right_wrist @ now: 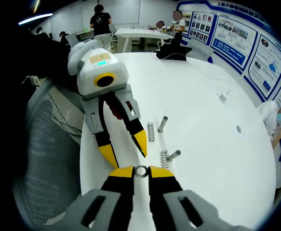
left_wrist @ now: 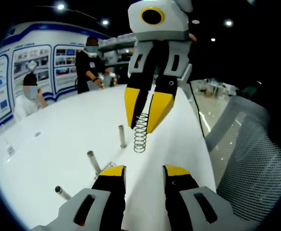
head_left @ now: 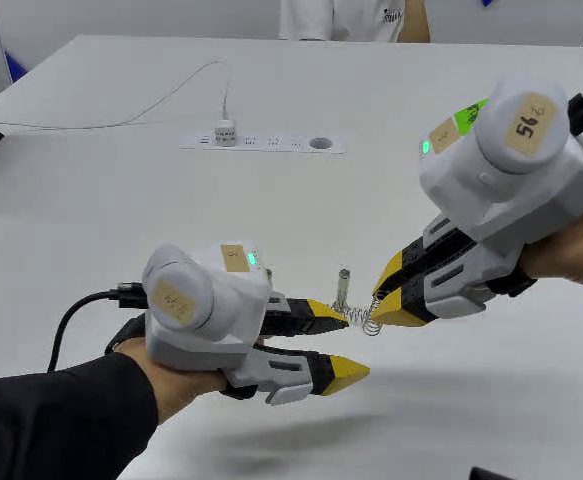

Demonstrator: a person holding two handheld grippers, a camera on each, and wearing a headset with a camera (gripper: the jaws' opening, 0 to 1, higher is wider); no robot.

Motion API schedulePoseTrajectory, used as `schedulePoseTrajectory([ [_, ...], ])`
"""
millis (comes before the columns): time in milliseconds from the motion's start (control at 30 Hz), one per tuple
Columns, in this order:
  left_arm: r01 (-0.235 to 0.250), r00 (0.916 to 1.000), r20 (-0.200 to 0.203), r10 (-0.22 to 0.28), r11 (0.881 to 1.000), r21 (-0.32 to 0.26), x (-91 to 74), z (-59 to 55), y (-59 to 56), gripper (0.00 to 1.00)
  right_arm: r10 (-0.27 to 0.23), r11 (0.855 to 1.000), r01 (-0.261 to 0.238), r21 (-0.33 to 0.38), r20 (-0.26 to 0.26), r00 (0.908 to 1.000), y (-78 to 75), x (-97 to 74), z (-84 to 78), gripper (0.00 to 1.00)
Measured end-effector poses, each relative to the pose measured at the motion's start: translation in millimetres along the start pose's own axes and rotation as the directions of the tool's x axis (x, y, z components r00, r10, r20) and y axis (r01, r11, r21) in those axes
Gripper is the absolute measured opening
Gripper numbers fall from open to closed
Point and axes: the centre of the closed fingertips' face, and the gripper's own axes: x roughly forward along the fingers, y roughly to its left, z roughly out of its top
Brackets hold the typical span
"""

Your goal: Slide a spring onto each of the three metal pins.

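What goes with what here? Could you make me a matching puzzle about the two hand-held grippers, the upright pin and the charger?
Things:
1. right hand-held gripper
2. left hand-held gripper
3. metal pin
4. white charger

States:
A. plugged into the power strip
B. jaws apart
C. shut on a spring
D. standing upright on the table

Pairs: 1-C, 2-B, 3-D, 4-A.
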Motion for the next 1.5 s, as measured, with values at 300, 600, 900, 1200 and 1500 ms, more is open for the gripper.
schedulePoseTrajectory([
  [300,-0.014,0.9999,-0.003,0.014,1.0,-0.012,-14.6,0.7,5.3,0.37,-0.037,0.999,0.037,0.036,-0.003,0.9993,-13.3,-12.7,-10.1,0.12],
  [600,-0.038,0.999,-0.024,0.038,0.999,-0.015,-36.8,-8.6,9.1,0.4,-0.067,0.996,0.067,0.058,-0.004,0.9978,-24.9,-23.2,-15.3,0.12],
  [900,-0.087,0.9961,-0.015,0.087,0.995,-0.041,-52.1,-13.0,19.6,0.43,-0.093,0.992,0.094,0.08,-0.01,0.9956,-32.6,-30.4,-21.5,0.12],
  [1200,-0.137,0.9906,-0.006,0.137,0.988,-0.076,-63.0,-16.0,27.8,0.47,-0.119,0.988,0.12,0.098,-0.019,0.9927,-42.3,-36.6,-28.2,0.12],
  [1500,-0.179,0.9837,0.0,0.18,0.978,-0.106,-71.1,-20.6,34.4,0.49,-0.129,0.985,0.132,0.108,-0.033,0.9911,-51.0,-36.9,-35.6,0.12],
])
